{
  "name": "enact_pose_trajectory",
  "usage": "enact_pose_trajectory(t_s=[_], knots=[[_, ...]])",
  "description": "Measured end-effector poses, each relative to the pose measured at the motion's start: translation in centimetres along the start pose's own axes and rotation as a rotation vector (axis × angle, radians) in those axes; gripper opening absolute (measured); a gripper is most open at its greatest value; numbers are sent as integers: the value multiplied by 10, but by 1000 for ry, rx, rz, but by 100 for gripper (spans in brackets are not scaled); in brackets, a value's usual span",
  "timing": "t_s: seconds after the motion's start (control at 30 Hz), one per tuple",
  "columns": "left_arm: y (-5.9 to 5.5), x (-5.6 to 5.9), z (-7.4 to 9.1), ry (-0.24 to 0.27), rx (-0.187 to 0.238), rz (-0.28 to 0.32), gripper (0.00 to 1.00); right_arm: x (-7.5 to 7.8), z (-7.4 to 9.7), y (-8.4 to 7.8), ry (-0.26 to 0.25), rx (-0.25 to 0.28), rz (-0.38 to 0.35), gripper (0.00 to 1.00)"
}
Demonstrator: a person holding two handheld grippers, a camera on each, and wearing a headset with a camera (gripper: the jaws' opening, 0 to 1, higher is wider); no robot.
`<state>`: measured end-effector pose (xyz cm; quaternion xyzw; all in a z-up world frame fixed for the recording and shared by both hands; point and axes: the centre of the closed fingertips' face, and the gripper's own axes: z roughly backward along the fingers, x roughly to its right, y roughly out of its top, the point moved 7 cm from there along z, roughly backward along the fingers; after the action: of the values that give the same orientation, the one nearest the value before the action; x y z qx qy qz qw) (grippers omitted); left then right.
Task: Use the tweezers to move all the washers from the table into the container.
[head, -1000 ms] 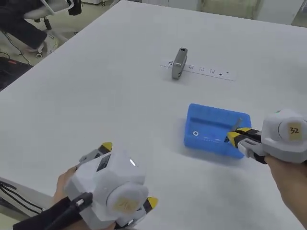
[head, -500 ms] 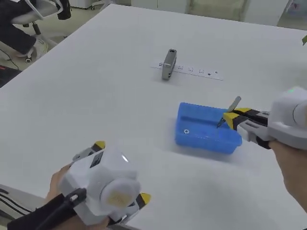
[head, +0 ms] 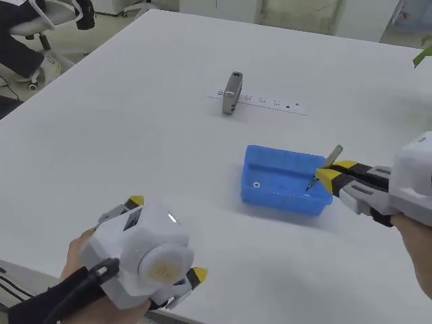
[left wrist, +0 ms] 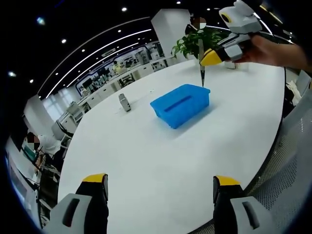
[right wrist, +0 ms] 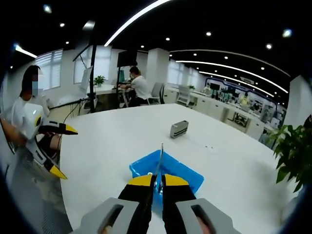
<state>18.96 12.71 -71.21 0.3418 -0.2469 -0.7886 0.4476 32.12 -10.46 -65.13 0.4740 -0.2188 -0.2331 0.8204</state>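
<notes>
**Blue, white and yellow on a white bench**

Plain white across the table (head: 135, 121), with no pattern. Solid bright blue for the container (head: 283, 200). Pale silver for the small washer (head: 256, 184). Dull silver-grey for the tweezers (head: 333, 155). White shells on the left gripper (head: 166, 237) and the right gripper (head: 329, 177), with yellow at the jaw tips of both. Black just behind the yellow on the right one, and a round pale-yellow disc on the back of the left one. White for the power strip (head: 270, 102), speckled with small dark marks. Grey for the plug (head: 232, 91). Black for the sleeve (head: 54, 305) at the left wrist. Green for the plant (right wrist: 292, 146).
</notes>
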Motion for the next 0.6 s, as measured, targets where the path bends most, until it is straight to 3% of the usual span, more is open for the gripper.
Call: enact_pose_trajectory(t_s=[0.23, 0.4, 0.6], knots=[[0, -1, 0, 2, 4, 8, 91, -18, 6, -12, 63, -85, 104, 2], [1, -2, 1, 2, 10, 17, 91, -37, 6, -27, 163, -202, 253, 2], [1, -4, 1, 3, 20, 41, 91, -55, 1, -44, 246, -303, 367, 2]])
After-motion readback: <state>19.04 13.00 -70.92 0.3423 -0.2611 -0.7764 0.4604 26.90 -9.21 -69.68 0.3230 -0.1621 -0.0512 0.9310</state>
